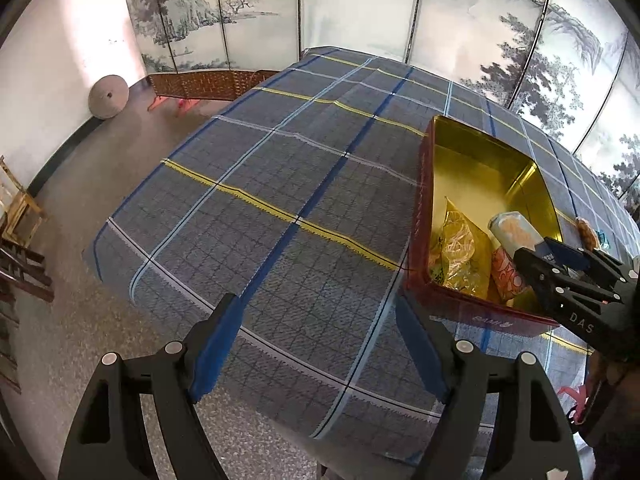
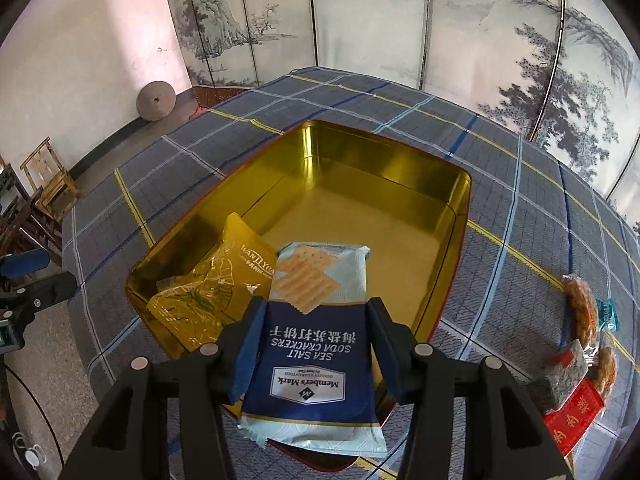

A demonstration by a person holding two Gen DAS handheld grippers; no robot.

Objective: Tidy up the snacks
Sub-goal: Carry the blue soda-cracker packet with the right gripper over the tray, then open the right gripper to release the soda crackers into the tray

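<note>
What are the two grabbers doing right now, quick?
Left gripper: open, holding nothing, above the checked cloth.
Right gripper: closed on the cracker packet, over the gold tin.

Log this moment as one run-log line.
step: loading tin | right gripper: shut on cracker packet, over tin | left gripper: open, empty, over tablecloth | in tin: gold packet

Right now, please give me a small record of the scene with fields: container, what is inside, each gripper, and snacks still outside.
container: open gold-lined tin on the plaid tablecloth
inside: yellow snack packet
right gripper: shut on soda cracker pack, held over the tin's near edge
left gripper: open, holds nothing, over the cloth
outside: fried snack bag and red-labelled packet on the cloth right of the tin
</note>
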